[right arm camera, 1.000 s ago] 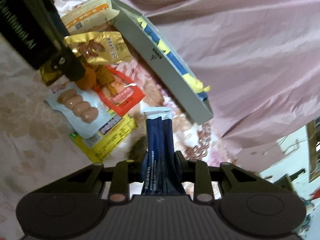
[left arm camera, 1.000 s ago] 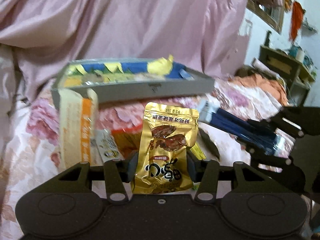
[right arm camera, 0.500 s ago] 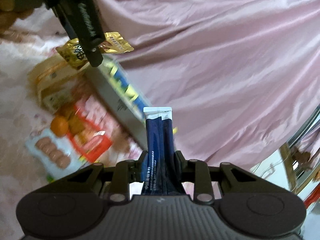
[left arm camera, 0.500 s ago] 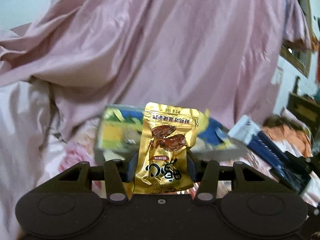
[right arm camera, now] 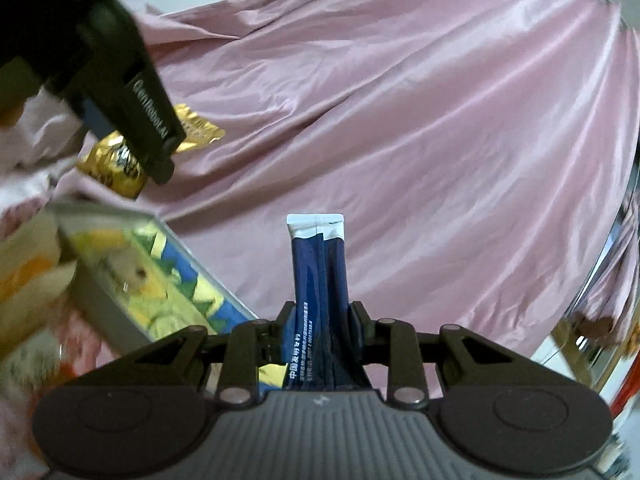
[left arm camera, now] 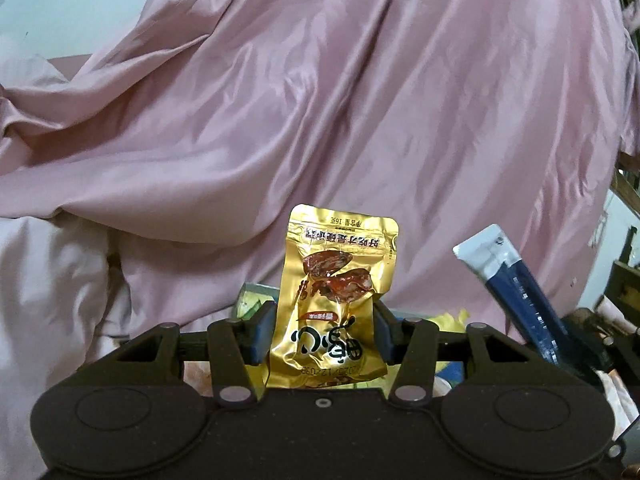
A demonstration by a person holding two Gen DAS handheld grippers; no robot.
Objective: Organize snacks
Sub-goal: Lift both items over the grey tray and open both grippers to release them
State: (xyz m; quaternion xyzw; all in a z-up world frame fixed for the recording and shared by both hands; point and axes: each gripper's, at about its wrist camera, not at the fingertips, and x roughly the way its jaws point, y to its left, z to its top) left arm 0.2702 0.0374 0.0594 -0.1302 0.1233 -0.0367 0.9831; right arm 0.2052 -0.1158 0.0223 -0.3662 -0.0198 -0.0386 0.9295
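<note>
Snacks in transit, one per hand-held gripper. Left wrist view: the left hand-held gripper (left arm camera: 322, 338) is clenched on one gold foil packet (left arm camera: 334, 300), held upright between its pads with the print upside down; the packet stands in front of a pink satin sheet (left arm camera: 320, 100). At the right edge, one dark blue stick sachet (left arm camera: 516, 284) with a white end leans in, carried by the right hand-held gripper, of which only part shows. Just behind the pads, a sliver of the grey box (left arm camera: 256, 296) and its yellow and blue contents is visible.

Right wrist view: the right hand-held gripper (right arm camera: 322, 334) is clenched on the blue stick sachet (right arm camera: 318, 280), which points straight ahead. The left hand-held gripper (right arm camera: 132, 120) appears upper left with the gold foil packet (right arm camera: 116, 164) in its grip. Below it lies one grey box (right arm camera: 116, 320), open, already holding yellow and blue packets; it is blurred, so their number cannot be told. An orange and cream packet (right arm camera: 28, 276) lies beside the box.

Step judged: carrying both snacks toward the box. The next move calls for lowering each over the open box and releasing without the two colliding
</note>
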